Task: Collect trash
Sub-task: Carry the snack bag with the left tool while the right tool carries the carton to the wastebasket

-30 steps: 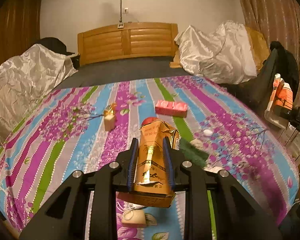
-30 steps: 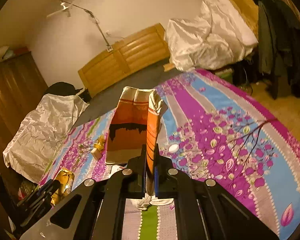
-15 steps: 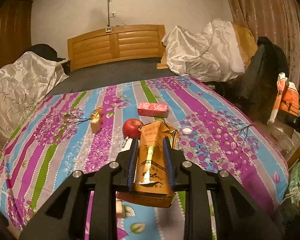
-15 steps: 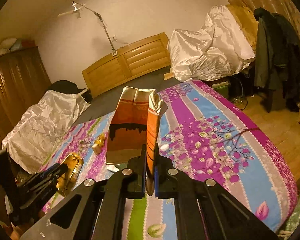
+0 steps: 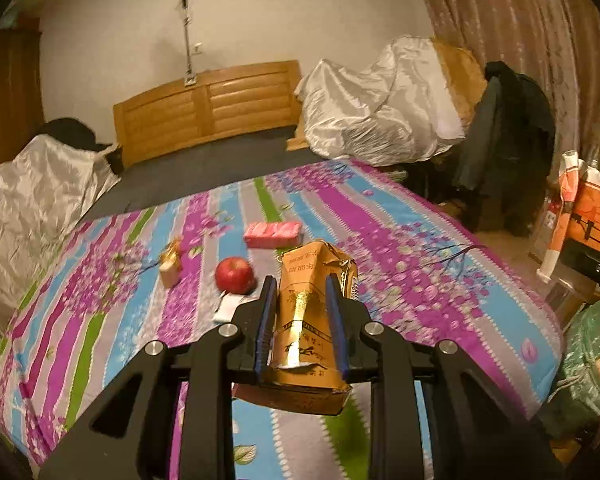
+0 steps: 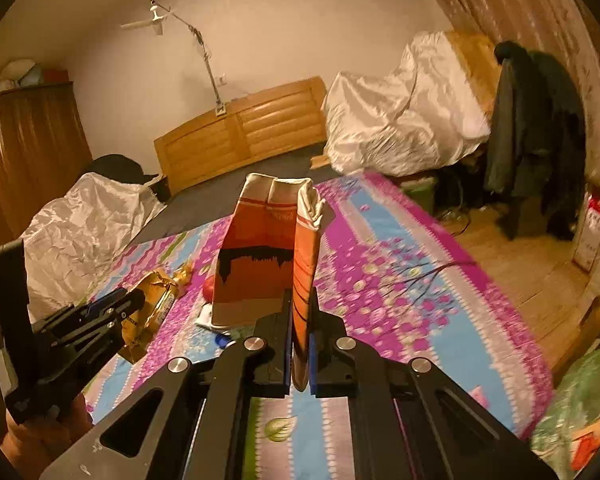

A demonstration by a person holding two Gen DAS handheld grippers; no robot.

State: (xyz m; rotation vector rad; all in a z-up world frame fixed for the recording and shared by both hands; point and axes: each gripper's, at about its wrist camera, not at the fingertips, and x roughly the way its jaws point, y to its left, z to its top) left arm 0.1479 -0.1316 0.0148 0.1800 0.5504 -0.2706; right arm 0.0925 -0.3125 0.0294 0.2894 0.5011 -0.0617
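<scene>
Left wrist view: the left gripper, near the foot of the bed, is clamped on a crumpled gold carton held clear of the striped bedspread. Farther off on the cover, from left to right, lie a small gold wrapper, a red apple and a pink packet, with a white scrap just this side of the apple. At the far right edge, the orange carton hangs in the other tool.

Right wrist view: the left gripper and its gold carton show at the left, a hand beneath them. In the middle, the right gripper pinches one flattened edge of the orange carton, jaws squeezed tight on it. A green bag sits at the near right, off the bed.

Both pieces appear collected and in carriage. The next move probably calls for swinging both loads right to that bag, if it is the trash bag, and letting go over its mouth.
</scene>
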